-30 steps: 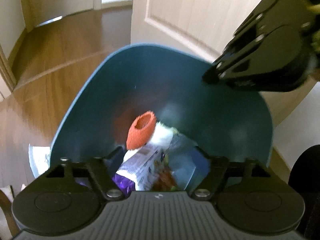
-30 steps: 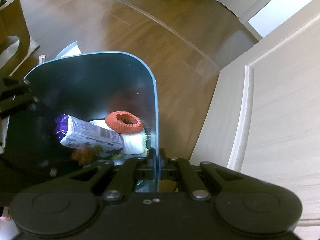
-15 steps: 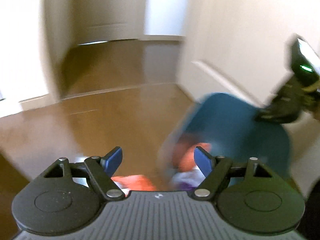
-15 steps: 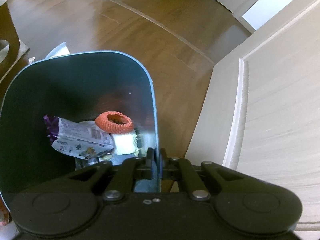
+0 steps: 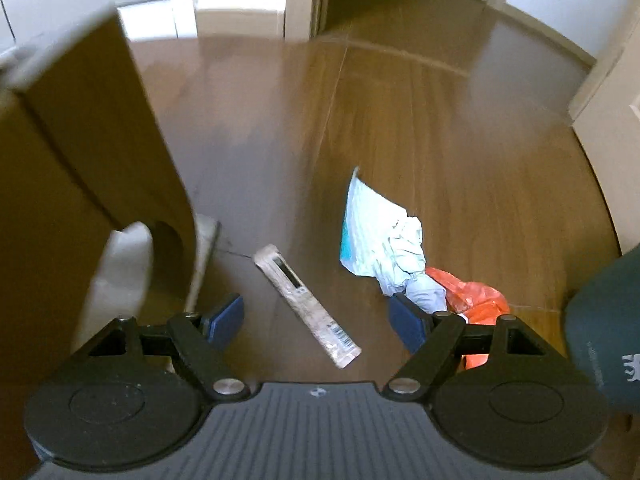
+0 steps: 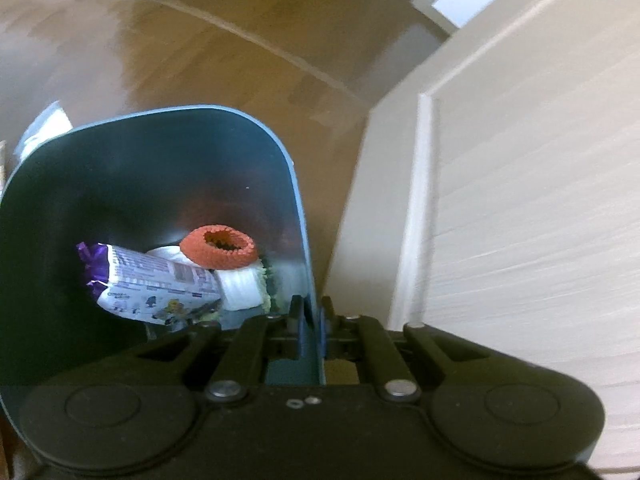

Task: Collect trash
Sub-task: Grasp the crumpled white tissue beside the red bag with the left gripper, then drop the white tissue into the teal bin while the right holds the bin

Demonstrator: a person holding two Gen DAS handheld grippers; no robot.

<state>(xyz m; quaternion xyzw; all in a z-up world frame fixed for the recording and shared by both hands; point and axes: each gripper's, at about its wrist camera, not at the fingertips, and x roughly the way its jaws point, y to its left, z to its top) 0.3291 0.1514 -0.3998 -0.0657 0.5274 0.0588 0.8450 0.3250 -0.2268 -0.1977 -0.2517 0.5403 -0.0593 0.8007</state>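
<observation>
We count two grippers. Our left gripper (image 5: 316, 318) hangs above the wooden floor (image 5: 440, 128) with its jaws spread wide and nothing between them; its two blue pads (image 5: 226, 316) frame the litter below. On the floor in the left wrist view we count four loose pieces of trash: one long clear wrapper (image 5: 306, 306) lying on a slant in the lower middle of the frame, one pale blue packet (image 5: 366, 224) right of centre, one crumpled light cloth or paper (image 5: 408, 258) touching the packet's lower edge, and one orange plastic bag (image 5: 476, 296) just beside that, partly behind the right finger. A brown cardboard box (image 5: 76, 136) fills the upper left, and the outer wall of one teal bin (image 5: 604, 320) shows at the right edge. Our right gripper (image 6: 310, 322) is pinching the rim of the bin (image 6: 296, 184), its jaws pressed together on the thin wall at the lower middle of the right wrist view. Inside the bin we count three clear items: one orange knitted ring (image 6: 218, 246), one white pad (image 6: 240, 284) beneath it, and one purple and white wrapper (image 6: 148, 284) to their left. A pale door (image 6: 520, 184) fills the right side.
</observation>
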